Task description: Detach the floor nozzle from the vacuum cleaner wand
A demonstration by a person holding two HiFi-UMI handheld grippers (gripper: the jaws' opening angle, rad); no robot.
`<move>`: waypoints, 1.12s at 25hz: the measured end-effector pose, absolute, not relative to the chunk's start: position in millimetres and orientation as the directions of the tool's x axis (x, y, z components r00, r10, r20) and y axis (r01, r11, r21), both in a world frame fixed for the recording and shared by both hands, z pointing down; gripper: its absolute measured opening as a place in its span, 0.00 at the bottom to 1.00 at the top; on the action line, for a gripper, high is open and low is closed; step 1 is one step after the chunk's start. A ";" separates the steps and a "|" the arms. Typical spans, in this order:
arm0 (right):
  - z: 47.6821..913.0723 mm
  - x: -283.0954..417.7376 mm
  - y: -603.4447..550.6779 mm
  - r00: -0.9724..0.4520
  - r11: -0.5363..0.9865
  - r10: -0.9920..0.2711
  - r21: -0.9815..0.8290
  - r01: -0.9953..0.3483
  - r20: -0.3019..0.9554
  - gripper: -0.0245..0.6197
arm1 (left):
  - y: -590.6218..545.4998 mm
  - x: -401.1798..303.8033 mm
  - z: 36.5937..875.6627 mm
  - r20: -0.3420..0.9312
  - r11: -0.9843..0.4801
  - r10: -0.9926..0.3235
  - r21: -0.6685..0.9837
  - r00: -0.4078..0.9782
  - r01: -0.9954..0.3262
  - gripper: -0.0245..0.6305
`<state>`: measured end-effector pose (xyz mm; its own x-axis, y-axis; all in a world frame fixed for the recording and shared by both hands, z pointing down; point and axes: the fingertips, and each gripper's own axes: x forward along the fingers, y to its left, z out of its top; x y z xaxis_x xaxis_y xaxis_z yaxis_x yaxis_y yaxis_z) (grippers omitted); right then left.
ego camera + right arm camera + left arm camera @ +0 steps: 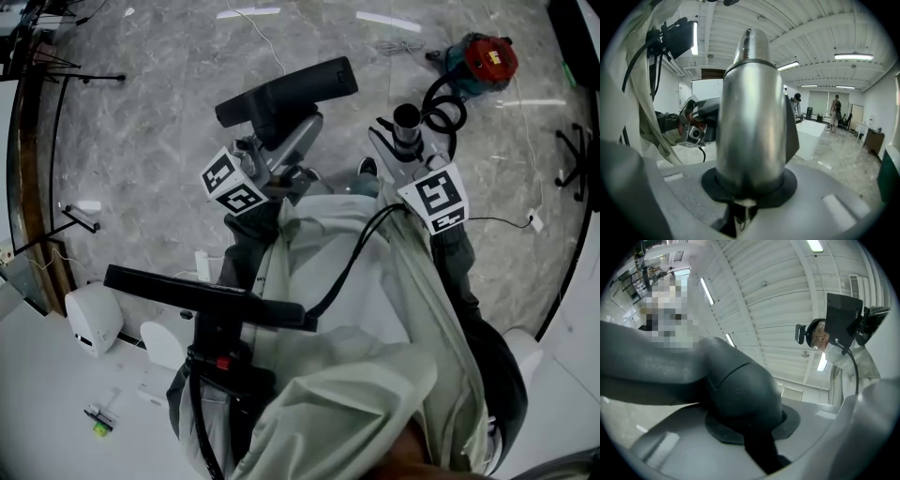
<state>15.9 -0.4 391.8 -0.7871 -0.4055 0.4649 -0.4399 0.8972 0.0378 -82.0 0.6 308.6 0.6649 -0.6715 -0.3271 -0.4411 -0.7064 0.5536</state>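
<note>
L claw (289,142) was clamped on the floor nozzle (291,89), R claw (408,150) on the wand (406,119). The wand's open end sat right of the nozzle and clear of it, so it looked detached. Nozzle's long axis ran crosswise.

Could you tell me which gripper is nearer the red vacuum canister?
Right: the right gripper, holding the wand, is left of the canister; the left gripper, holding the floor nozzle, is farther left.

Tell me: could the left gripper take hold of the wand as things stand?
Probably not. The left gripper is shut on the floor nozzle, so its jaws are full; the wand, held by the right gripper, stands apart.
</note>
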 end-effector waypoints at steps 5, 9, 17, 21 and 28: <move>393.7 15.5 0.3 -0.788 0.899 -0.401 0.036 -0.436 0.467 0.15 | 2.6 -78.6 312.9 -0.324 -0.700 -0.674 0.566 0.663 -0.435 0.16; 393.0 15.5 0.6 -0.790 0.900 -0.399 0.037 -0.433 0.466 0.15 | 3.1 -78.7 315.0 -0.321 -0.693 -0.679 0.576 0.660 -0.433 0.16; 397.0 13.1 7.3 -0.788 0.904 -0.389 0.034 -0.426 0.477 0.15 | 3.7 -76.8 315.4 -0.324 -0.694 -0.674 0.586 0.664 -0.418 0.16; 400.4 11.2 10.9 -0.788 0.905 -0.387 0.035 -0.424 0.479 0.15 | 3.4 -76.7 314.9 -0.327 -0.697 -0.670 0.584 0.666 -0.415 0.16; 407.2 8.5 15.9 -0.786 0.909 -0.375 0.031 -0.415 0.492 0.15 | 2.1 -75.4 313.8 -0.329 -0.698 -0.669 0.585 0.666 -0.412 0.16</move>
<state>8.5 15.9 407.2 -0.7858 -0.3749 0.4919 -0.4146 0.9095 0.0309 -75.4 2.1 313.8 0.6662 -0.6692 -0.3292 -0.4124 -0.6983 0.5850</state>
